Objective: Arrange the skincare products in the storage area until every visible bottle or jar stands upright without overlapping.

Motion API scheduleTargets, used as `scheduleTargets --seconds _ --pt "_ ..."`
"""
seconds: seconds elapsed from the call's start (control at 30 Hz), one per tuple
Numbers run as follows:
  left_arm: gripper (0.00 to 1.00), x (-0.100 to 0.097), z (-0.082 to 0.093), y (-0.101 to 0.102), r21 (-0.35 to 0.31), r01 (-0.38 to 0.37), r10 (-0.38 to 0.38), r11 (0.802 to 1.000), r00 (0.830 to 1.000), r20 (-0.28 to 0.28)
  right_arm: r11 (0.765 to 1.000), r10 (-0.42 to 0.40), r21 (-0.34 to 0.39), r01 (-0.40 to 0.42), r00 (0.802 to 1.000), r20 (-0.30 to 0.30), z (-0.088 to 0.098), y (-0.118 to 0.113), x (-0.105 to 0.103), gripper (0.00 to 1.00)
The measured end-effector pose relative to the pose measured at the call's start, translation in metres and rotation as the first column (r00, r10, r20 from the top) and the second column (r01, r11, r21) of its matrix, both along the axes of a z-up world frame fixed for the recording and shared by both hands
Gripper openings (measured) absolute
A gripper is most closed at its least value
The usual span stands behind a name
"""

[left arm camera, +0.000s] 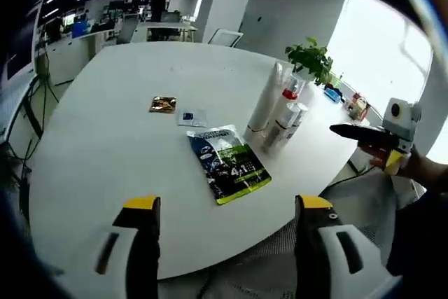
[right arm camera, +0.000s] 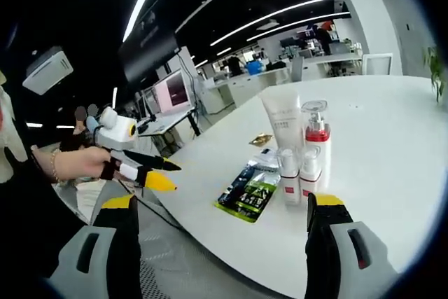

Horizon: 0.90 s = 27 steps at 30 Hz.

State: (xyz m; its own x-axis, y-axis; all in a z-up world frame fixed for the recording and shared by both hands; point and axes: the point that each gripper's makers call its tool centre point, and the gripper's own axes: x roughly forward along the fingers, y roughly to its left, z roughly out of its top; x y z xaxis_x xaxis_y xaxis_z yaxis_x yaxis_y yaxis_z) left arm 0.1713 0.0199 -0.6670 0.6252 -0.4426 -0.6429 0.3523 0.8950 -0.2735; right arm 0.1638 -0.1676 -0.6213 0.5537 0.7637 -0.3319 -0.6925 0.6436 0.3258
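Observation:
Near the table's right side a white tube (left arm camera: 265, 101) (right arm camera: 283, 118), a clear pump bottle with a red collar (left arm camera: 290, 93) (right arm camera: 316, 131) and two small clear bottles (left arm camera: 285, 124) (right arm camera: 298, 171) stand upright, packed close together. A blue and green sachet (left arm camera: 228, 163) (right arm camera: 250, 191) lies flat in front of them. My left gripper (left arm camera: 227, 205) hovers open over the table's near edge and also shows as the left gripper (right arm camera: 150, 171) held in a hand. My right gripper (right arm camera: 225, 202) is open off the table edge, appearing too as the right gripper (left arm camera: 360, 136).
A gold packet (left arm camera: 162, 104) (right arm camera: 261, 139) and a small white sachet (left arm camera: 192, 117) lie flat on the white round table (left arm camera: 105, 145). A potted plant (left arm camera: 311, 59) stands behind the bottles. Desks, monitors and chairs fill the office beyond.

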Motion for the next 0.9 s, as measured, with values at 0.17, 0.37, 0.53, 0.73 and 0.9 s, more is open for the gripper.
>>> scheduleTargets --seconds 0.17,0.37,0.53,0.73,0.9 --pt "0.78 -0.013 0.010 0.008 -0.006 -0.026 0.026 1.000 0.999 0.019 1.000 -0.008 0.005 0.008 1.000 0.001 0.002 -0.003 0.000 1.00" --pt "0.80 -0.024 0.012 0.020 0.002 -0.051 0.051 0.999 0.998 0.033 1.000 -0.014 -0.004 0.014 1.000 -0.001 0.001 -0.007 -0.001 1.00" --pt "0.84 -0.025 0.015 0.019 -0.014 -0.053 0.054 0.998 0.998 0.040 1.000 -0.017 -0.004 0.017 1.000 -0.003 0.002 -0.008 -0.002 1.00" --pt "0.91 -0.024 0.017 0.016 -0.017 -0.040 0.041 0.999 0.998 0.052 1.000 -0.018 -0.013 0.018 1.000 -0.002 -0.001 -0.007 -0.004 1.00" --pt "0.94 -0.024 0.018 0.015 -0.005 -0.035 0.035 0.999 0.998 0.052 0.999 -0.012 -0.040 0.013 1.000 0.016 -0.004 -0.006 -0.007 1.00"
